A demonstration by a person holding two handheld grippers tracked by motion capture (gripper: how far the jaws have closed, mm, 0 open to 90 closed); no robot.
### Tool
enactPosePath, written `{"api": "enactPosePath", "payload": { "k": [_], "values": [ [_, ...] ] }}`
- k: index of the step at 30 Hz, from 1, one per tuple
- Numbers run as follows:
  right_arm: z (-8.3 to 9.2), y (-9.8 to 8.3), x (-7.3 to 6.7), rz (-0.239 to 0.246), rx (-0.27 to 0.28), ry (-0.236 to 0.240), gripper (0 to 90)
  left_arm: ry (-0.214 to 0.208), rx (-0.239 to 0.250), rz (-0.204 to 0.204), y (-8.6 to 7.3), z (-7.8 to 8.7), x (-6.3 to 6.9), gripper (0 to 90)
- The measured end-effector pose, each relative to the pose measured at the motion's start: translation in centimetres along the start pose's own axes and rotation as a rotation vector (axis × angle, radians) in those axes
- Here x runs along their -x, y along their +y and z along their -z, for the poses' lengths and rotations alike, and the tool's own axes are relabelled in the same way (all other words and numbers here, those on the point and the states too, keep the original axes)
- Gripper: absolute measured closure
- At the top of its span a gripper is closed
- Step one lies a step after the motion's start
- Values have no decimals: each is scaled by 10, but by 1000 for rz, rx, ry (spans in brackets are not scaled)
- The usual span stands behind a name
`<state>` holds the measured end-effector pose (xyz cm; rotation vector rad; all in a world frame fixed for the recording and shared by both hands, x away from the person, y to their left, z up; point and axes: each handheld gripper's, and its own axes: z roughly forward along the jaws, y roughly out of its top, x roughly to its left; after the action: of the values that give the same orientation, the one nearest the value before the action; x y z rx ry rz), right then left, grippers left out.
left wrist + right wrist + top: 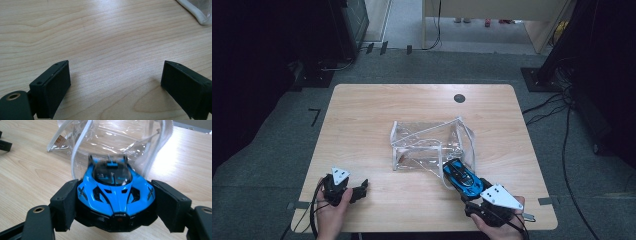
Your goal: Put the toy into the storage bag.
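A blue and black toy car (115, 192) sits between the jaws of my right gripper (115, 203), whose pads press on both its sides. The car's far end pokes into the mouth of a clear plastic bag with white edging (117, 137). In the high view the car (461, 177) is at the bag's (427, 145) near right corner, with my right gripper (469, 189) just behind it. My left gripper (361, 189) rests near the table's front left, open, with bare wood between its jaws (115, 75). A corner of the bag (200, 13) shows at the top right of the left gripper view.
The light wooden table (377, 110) has a small black round cap (459, 98) near its far edge. Dark grey floor surrounds it, with cables (557, 107) at the right and dark equipment at the back left.
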<state>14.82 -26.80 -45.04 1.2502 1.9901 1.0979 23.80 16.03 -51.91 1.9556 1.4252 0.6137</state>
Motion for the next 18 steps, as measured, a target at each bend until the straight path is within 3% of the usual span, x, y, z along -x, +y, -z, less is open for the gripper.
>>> {"api": "enactPosePath", "payload": {
  "k": [14,18],
  "values": [
    [-26,8,-10,18,-28,13,262,1,0,1,0,0,0,91],
    [-39,11,-8,-6,-30,22,260,4,1,5,0,0,1,91]
  ]
}}
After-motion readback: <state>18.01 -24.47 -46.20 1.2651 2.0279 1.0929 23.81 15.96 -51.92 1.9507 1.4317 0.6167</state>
